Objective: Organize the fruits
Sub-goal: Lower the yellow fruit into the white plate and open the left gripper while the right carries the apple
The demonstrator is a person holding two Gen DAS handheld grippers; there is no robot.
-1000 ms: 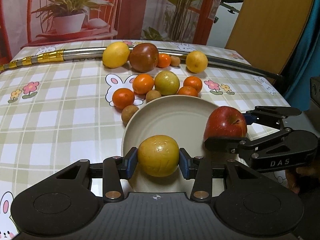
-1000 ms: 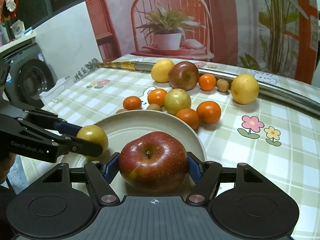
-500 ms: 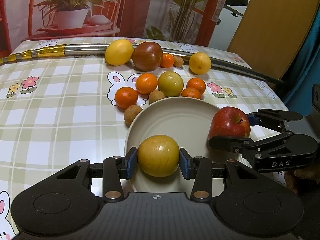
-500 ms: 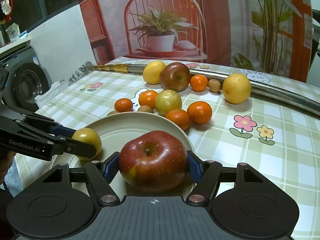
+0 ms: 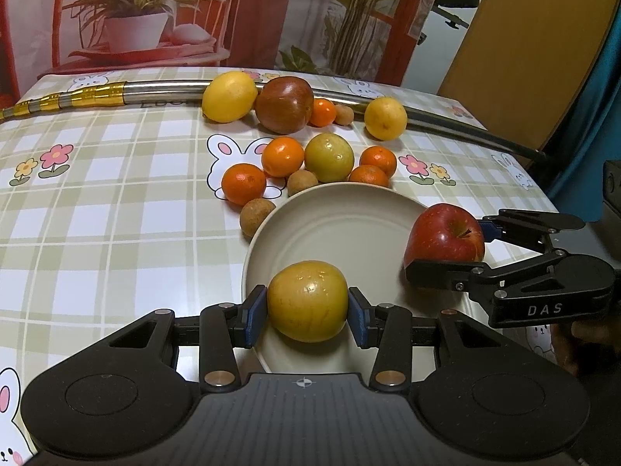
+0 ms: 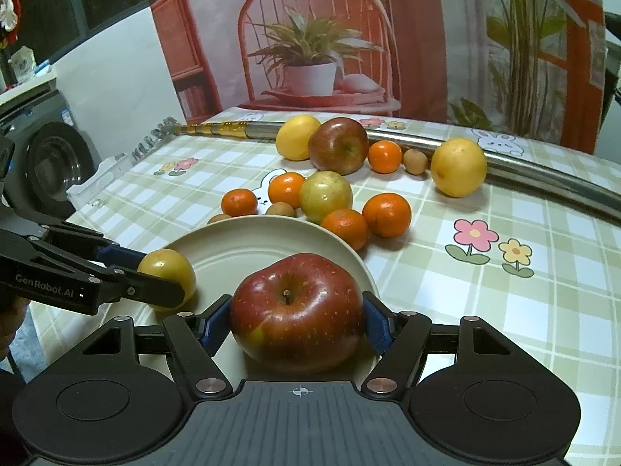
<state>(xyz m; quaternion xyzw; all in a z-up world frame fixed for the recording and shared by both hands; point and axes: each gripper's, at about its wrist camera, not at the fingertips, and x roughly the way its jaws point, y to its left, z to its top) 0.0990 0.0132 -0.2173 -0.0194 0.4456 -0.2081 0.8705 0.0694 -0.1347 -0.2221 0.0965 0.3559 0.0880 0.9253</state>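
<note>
My left gripper (image 5: 307, 306) is shut on a yellow apple (image 5: 307, 301) and holds it over the near rim of a cream plate (image 5: 333, 217). My right gripper (image 6: 298, 320) is shut on a red apple (image 6: 298, 312) over the near right edge of the same plate (image 6: 252, 240). In the left wrist view the red apple (image 5: 444, 235) and the right gripper (image 5: 462, 248) sit at the plate's right rim. In the right wrist view the yellow apple (image 6: 167, 273) and left gripper (image 6: 155, 277) sit at the plate's left rim.
Loose fruit lies beyond the plate: several oranges (image 5: 243, 183), a green-yellow apple (image 5: 329, 157), a dark red apple (image 5: 284, 104), two lemons (image 5: 229, 96), small brown fruits (image 5: 256, 215). A curved metal rod (image 5: 155, 91) crosses the far table. The table edge is at the right.
Both grippers have shifted slightly, still holding their apples over the plate; the red apple sits a bit further out at the plate's right rim.
</note>
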